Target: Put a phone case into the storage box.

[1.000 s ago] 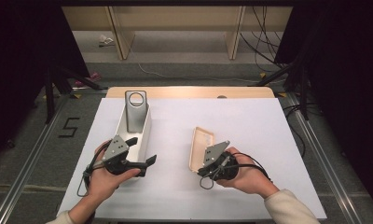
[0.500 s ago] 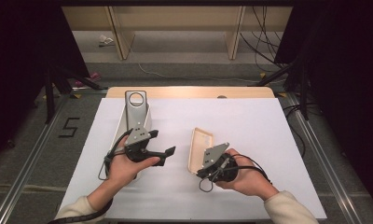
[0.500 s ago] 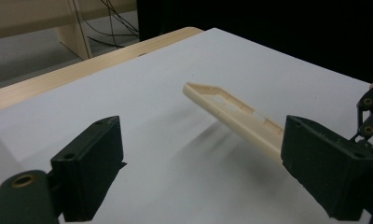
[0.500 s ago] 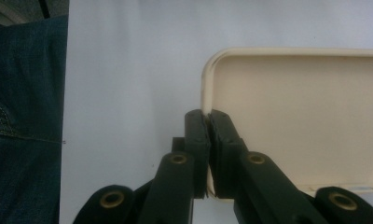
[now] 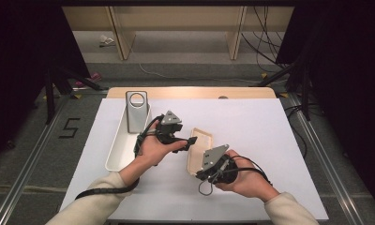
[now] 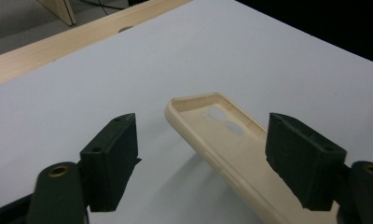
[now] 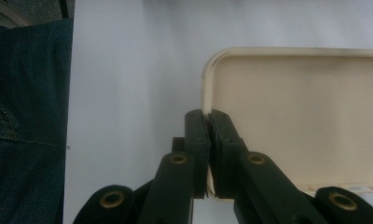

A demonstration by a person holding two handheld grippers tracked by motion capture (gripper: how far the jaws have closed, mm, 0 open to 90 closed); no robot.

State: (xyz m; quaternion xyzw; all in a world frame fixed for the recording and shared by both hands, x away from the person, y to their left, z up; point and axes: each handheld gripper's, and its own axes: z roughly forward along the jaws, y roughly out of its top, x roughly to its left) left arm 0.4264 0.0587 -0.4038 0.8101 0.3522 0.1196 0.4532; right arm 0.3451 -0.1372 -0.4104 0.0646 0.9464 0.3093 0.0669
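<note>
White sheeting covers the desk (image 5: 270, 140), with a bare wooden strip along its far edge. At about ten o'clock from the desk's middle lies a long white tray (image 5: 116, 157), and a grey metal plate with a round hole (image 5: 136, 110) leans up out of its far end.

Just right of the tray, the left hand (image 5: 153, 150) carries the left tongs (image 5: 188, 143), which point toward three o'clock at the near-left rim of a cream phone case (image 5: 202, 140). In the left gripper view those tongs (image 6: 203, 158) stand apart, released, with the case (image 6: 226, 140) rising tilted between the two black pads (image 6: 112, 158); neither pad presses on it. Their jaws have just been closing, with the case's long edge between them but not yet pinched. Camera cut-outs show near the case's upper end.

The case sits just right of the desk's centre, tilted, its near end lifted. At five o'clock from it, the right hand (image 5: 244, 178) holds the right tongs (image 5: 199, 171), clenched on the case's near corner. The right gripper view shows these tongs (image 7: 208, 135) pinching the thin cream wall of the case (image 7: 306, 116), the hollow inside facing the camera. Blue denim (image 7: 26, 121) fills that view's left edge.
</note>
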